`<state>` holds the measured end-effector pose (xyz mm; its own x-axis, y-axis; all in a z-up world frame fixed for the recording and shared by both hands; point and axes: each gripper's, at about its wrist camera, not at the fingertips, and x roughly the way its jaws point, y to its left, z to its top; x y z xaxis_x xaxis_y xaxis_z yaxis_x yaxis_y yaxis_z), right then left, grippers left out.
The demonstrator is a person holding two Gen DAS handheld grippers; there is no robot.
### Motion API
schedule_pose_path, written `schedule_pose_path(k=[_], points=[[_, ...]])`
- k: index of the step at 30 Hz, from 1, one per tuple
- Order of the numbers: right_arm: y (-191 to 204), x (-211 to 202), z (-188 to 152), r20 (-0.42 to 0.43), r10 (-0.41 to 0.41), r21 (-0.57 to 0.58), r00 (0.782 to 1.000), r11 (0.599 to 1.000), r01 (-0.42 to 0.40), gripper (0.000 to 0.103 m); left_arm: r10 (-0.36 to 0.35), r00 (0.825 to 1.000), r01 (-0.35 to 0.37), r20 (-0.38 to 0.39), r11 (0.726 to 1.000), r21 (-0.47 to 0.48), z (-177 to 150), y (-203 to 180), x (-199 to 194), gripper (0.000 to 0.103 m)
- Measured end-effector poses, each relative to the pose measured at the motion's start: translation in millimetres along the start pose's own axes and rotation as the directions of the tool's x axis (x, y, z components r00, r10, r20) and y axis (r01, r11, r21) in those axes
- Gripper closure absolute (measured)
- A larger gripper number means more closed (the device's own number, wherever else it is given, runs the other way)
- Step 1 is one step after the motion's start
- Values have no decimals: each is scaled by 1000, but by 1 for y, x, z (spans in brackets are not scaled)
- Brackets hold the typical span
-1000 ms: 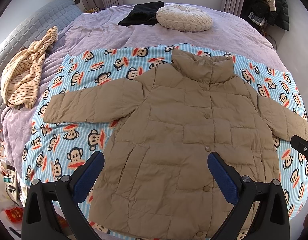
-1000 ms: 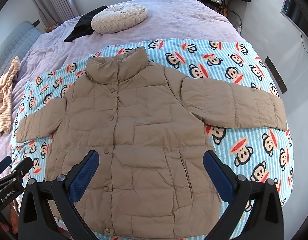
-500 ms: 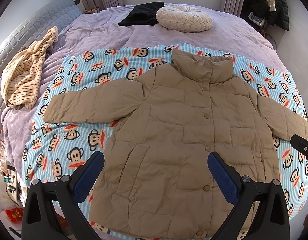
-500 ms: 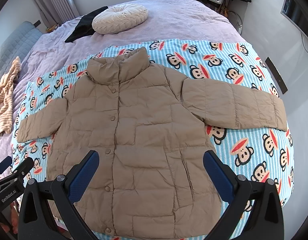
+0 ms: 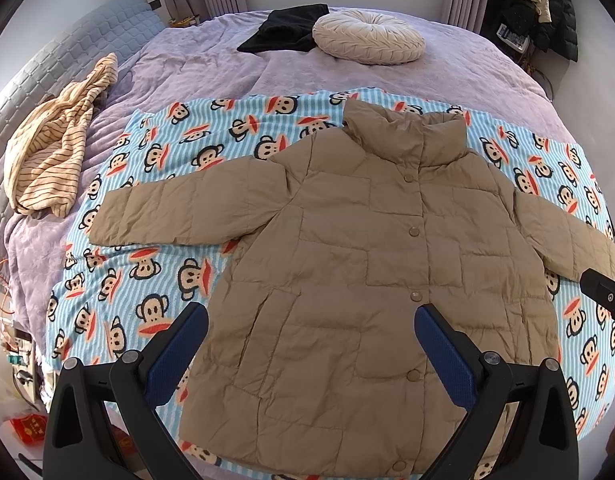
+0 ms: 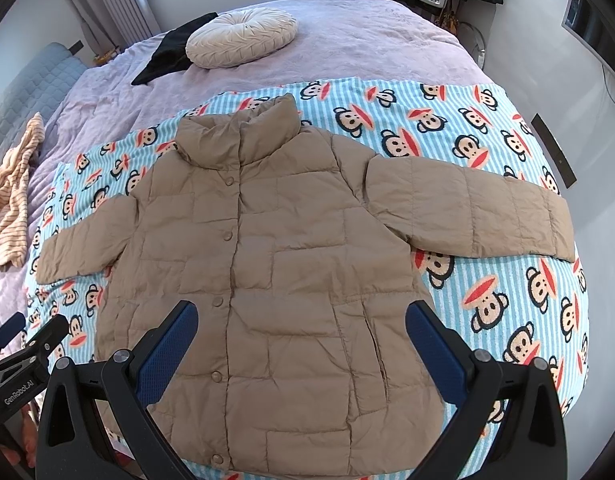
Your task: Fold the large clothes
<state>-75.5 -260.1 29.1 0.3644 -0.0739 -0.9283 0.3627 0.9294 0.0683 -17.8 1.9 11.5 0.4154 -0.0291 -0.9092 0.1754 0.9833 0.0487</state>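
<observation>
Both grippers are hanging above the near end of the bed with nothing between their fingers: the left gripper [image 5: 311, 344] is standing with its blue pads far apart over the lower left part of the jacket [image 5: 367, 264], and the right gripper [image 6: 301, 340] is spread in the same way over the lower right part. Neither one is touching the fabric, as far as the two views are showing. The jacket, a tan quilted one with snap buttons down the front, is lying flat and face up on the monkey-print blanket [image 5: 155, 272], which is covering the near half of the purple bed [image 5: 447, 76]. Its collar is pointing toward the far end of the bed, its hem is lying closest to the cameras, and both sleeves are stretched out to the sides. No fold is showing anywhere, so I am judging that the task is only at its beginning: the garment is spread and ready, and all the folding is remaining to do. In the right wrist view, the left gripper [image 6: 23, 344] is appearing at the lower left edge, beside the left part of the hem. Both tools are pointing forward and downward along the body of the jacket, side by side.
</observation>
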Motion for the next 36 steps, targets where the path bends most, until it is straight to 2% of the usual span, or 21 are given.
schedule_pose_path(k=[26, 36], points=[[-2, 2, -2, -5, 9, 4, 1000, 1000, -9, 0, 19, 1000, -19, -7, 1000, -8, -4, 8, -2, 0], [6, 6, -6, 6, 24, 11, 1000, 1000, -25, 0, -41, 999, 40, -19, 999, -14, -8, 13, 4, 0]])
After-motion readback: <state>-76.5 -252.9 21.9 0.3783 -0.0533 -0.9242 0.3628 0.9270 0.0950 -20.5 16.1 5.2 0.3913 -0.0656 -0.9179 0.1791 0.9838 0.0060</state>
